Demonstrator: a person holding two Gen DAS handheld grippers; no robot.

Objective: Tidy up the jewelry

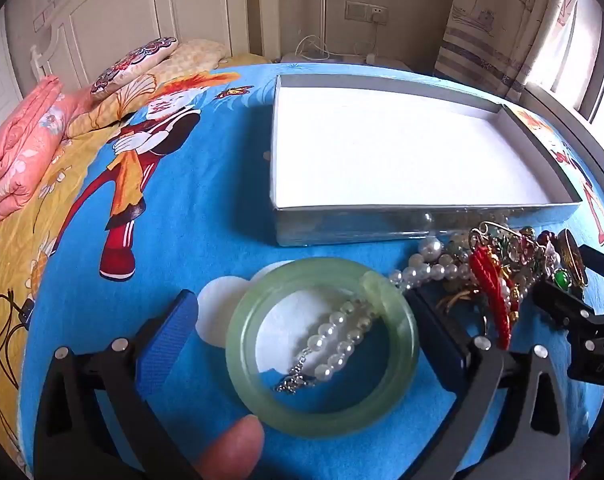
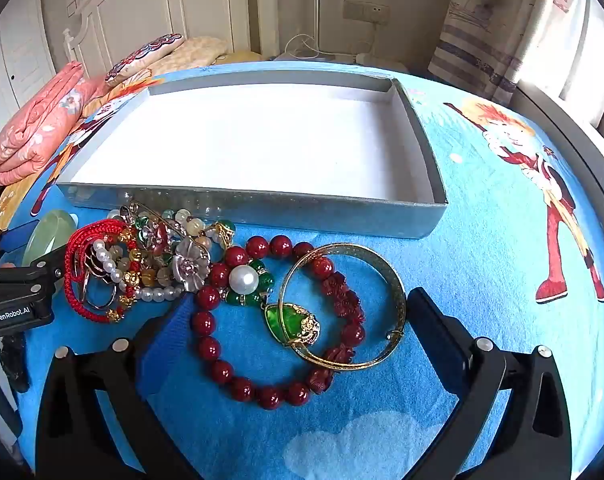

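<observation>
My left claw (image 1: 302, 320) wide open around the jade bangle (image 1: 322, 348) on the bed, pearls inside it; right claw (image 2: 297, 320) open too — straddling red bead bracelet (image 2: 261, 320), gold bangle (image 2: 344, 308); box (image 2: 237, 204) just behind.

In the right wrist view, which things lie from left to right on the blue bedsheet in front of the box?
Green jade bangle → red cord bracelet → silver flower piece → large white pearl → gold bangle.
</observation>
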